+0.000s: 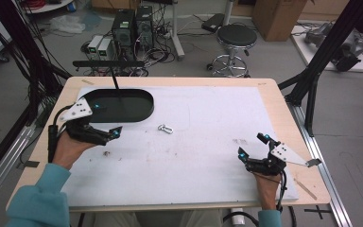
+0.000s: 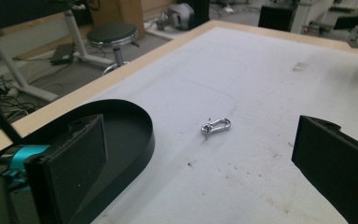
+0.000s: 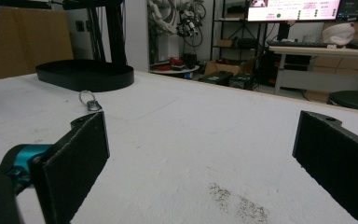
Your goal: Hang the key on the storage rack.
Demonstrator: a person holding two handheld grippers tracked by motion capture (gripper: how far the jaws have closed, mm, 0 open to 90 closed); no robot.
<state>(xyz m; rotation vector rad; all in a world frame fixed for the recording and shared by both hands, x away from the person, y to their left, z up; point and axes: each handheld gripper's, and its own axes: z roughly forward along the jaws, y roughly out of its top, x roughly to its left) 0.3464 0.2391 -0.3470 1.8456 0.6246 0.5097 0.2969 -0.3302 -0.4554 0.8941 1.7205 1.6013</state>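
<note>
A small silver metal clip with a ring [image 1: 165,128] lies on the white mat near the middle of the table; it also shows in the left gripper view [image 2: 216,126] and the right gripper view [image 3: 90,101]. A black oval tray [image 1: 144,113] sits at the mat's far left [image 2: 140,154] [image 3: 85,74]. My left gripper [image 1: 106,120] hovers at the tray's near edge, open and holding nothing, its jaws wide apart. My right gripper [image 1: 253,145] rests low at the mat's right side, open and holding nothing, well away from the clip.
A white mat [image 1: 208,142] covers the wooden table [image 1: 274,94]. A thin black rod on a bar [image 1: 116,80] rises over the tray. Beyond the table stand a stool [image 1: 236,38], computer boxes [image 1: 132,26] and black frame posts [image 1: 321,56].
</note>
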